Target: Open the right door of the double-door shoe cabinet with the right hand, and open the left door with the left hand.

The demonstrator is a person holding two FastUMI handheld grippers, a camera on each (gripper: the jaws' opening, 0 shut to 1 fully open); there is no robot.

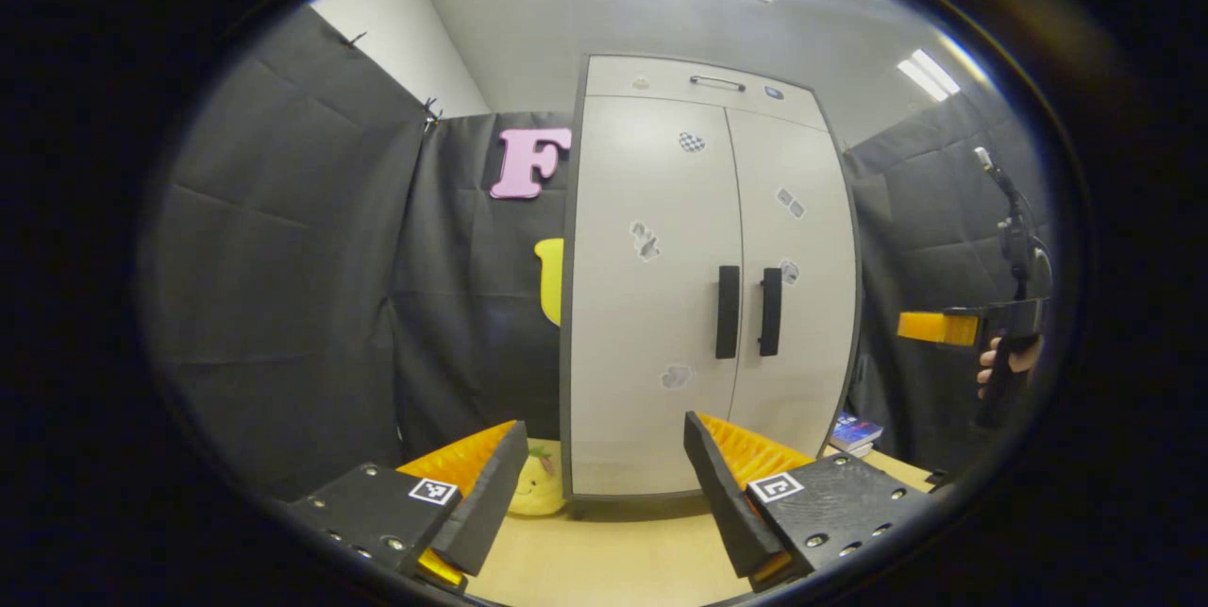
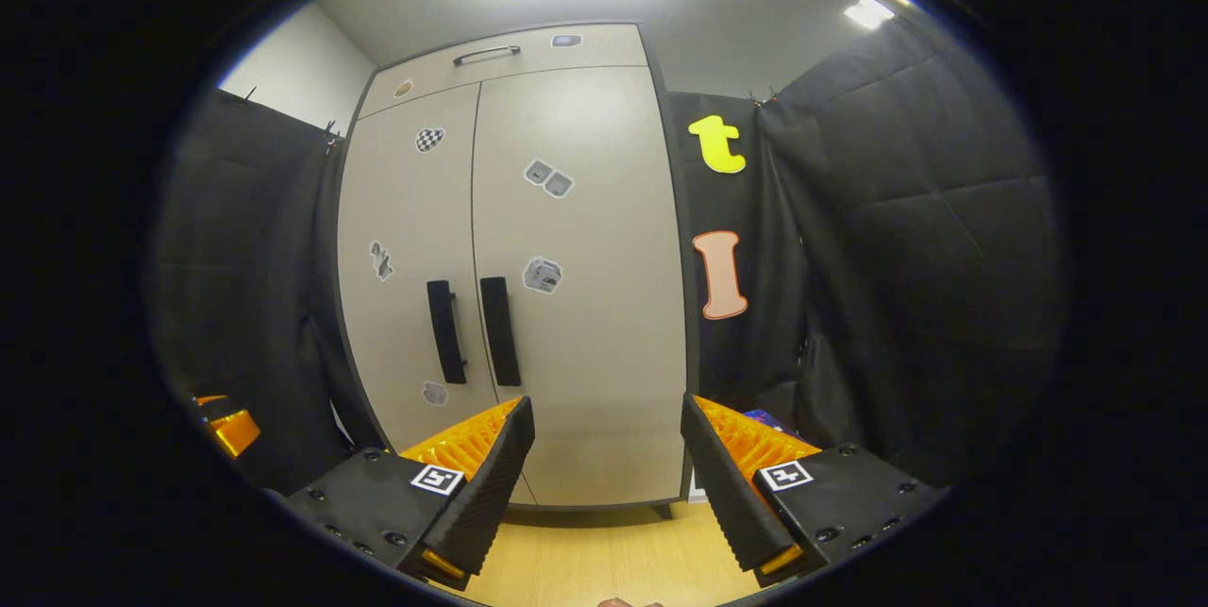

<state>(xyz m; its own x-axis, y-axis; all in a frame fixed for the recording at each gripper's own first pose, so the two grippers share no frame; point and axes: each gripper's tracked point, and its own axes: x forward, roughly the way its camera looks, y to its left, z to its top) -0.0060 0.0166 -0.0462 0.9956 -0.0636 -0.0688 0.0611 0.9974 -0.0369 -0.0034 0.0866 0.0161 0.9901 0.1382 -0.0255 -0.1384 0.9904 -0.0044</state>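
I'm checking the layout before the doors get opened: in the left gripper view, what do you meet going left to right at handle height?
Black cloth wall → left door → left handle → right handle → right door → right gripper → hand holding it.

The shoe cabinet (image 1: 708, 286) stands at the centre of the left gripper view on the worktop (image 1: 613, 560), its 2 doors meeting at the middle, with 2 handles (image 1: 728, 311) side by side along that seam. A drawer (image 1: 703, 80) sits above the doors. At the cabinet's lower left lies a plush toy (image 1: 536, 484); at its lower right, books (image 1: 857, 432).
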